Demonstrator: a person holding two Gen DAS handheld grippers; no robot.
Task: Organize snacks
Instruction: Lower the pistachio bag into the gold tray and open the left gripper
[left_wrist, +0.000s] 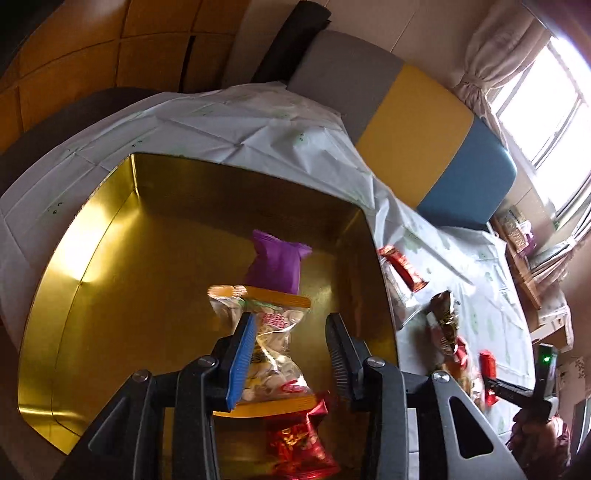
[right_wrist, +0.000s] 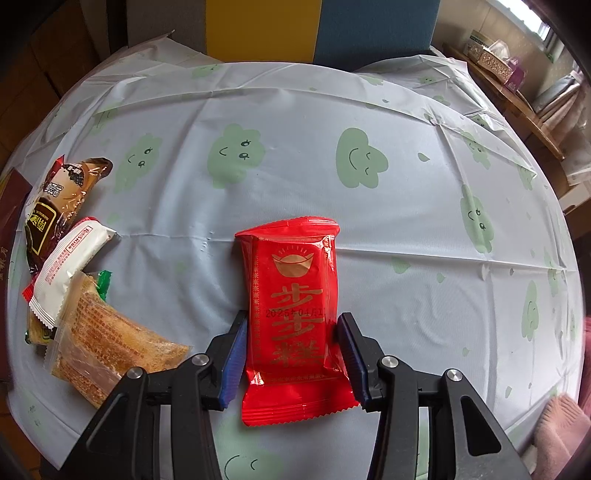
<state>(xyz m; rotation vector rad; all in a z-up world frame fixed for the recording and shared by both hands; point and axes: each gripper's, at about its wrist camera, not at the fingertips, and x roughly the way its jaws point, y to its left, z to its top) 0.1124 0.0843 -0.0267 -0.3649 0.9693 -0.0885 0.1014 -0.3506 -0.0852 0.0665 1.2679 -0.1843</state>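
My left gripper is open above the gold tin box. A clear snack bag with orange ends lies in the box between the fingers, beside the left pad. A purple packet lies beyond it and a red packet nearer. My right gripper sits low over the table, its jaws on both sides of a red snack packet with gold characters; they look closed on it.
A pile of snacks lies at the table's left: a brown packet, a white packet, an orange packet. More packets lie right of the box. The tablecloth has green clouds. A coloured bench stands behind.
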